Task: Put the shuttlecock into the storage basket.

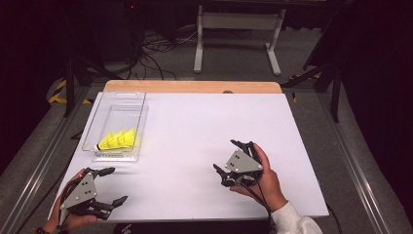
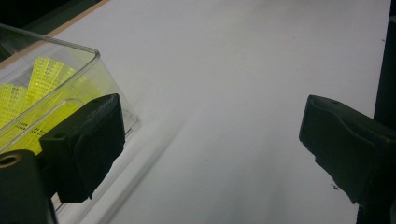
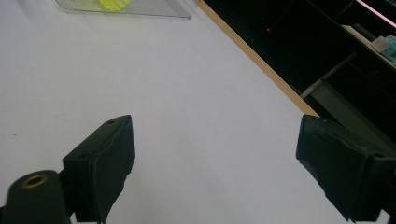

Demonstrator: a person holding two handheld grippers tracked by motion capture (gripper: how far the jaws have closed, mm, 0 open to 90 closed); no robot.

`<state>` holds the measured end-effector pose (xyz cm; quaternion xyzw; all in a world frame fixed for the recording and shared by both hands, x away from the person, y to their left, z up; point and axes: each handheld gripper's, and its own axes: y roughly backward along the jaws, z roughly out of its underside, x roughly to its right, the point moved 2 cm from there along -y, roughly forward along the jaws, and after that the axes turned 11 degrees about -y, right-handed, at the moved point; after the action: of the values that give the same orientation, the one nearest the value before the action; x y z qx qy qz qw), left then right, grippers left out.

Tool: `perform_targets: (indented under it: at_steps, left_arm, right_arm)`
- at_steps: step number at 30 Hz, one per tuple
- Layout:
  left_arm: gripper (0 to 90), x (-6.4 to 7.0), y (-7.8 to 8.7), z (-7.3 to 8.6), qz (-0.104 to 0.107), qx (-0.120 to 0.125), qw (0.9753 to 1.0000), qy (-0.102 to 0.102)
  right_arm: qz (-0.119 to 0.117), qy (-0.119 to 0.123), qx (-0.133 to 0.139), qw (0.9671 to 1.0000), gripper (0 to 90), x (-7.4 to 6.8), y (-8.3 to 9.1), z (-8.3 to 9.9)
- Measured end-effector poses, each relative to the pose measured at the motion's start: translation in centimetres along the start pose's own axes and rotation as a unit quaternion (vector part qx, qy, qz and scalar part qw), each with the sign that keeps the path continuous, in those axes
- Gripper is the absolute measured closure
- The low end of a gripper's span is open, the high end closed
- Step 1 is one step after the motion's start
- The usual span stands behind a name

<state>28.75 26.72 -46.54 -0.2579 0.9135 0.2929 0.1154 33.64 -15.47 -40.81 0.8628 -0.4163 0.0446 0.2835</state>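
From the high view, the person is resting both hands near the front edge of a white table top (image 1: 195,141), which is sitting on a wooden board whose bare strip is showing along the far side. The left gripper (image 1: 111,185) is sitting at the front left corner with its jaws spread wide and nothing between them. The clear plastic bin (image 1: 127,100) is lying just ahead of that claw, and the yellow shuttlecocks (image 1: 118,140) are lying in the bin's near end. The right gripper (image 1: 228,158) is well off to the right, jaws apart too, holding nothing. Behind the table the room is looking pretty dark: grey floor, loose cables and a white metal frame.

In the left gripper view, the shuttlecocks (image 2: 32,100) are sitting inside the bin (image 2: 95,58), right behind the left-hand jaw, and bare white surface is stretching out between the open jaws.

In the right gripper view, the bin (image 3: 154,10) is lying far ahead and to the left of the open claw, with a bit of yellow shuttlecock (image 3: 113,4) peeking through. The wooden edge is running diagonally, with dark room beyond it.
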Motion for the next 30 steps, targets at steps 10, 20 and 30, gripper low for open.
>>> perform_targets:
  at_steps: [10, 20, 30]
  left_arm:
    - [8.1, 0.0, 0.0, 0.0, -0.001, 0.000, 1.0000, -0.001]
    - [8.1, 0.0, 0.0, 0.0, -0.001, 0.000, 1.0000, 0.000]
    - [8.1, 0.0, 0.0, 0.0, -0.002, 0.001, 1.0000, -0.002]
  right_arm:
    - [0.003, -0.018, 0.001, 0.9998, 11.9, 0.9, 0.7, 1.3]
    - [0.012, -0.020, -0.004, 0.9997, 11.9, 1.2, 1.2, 2.7]
    - [0.016, -0.030, -0.005, 0.9994, 12.0, 1.6, 1.7, 4.1]
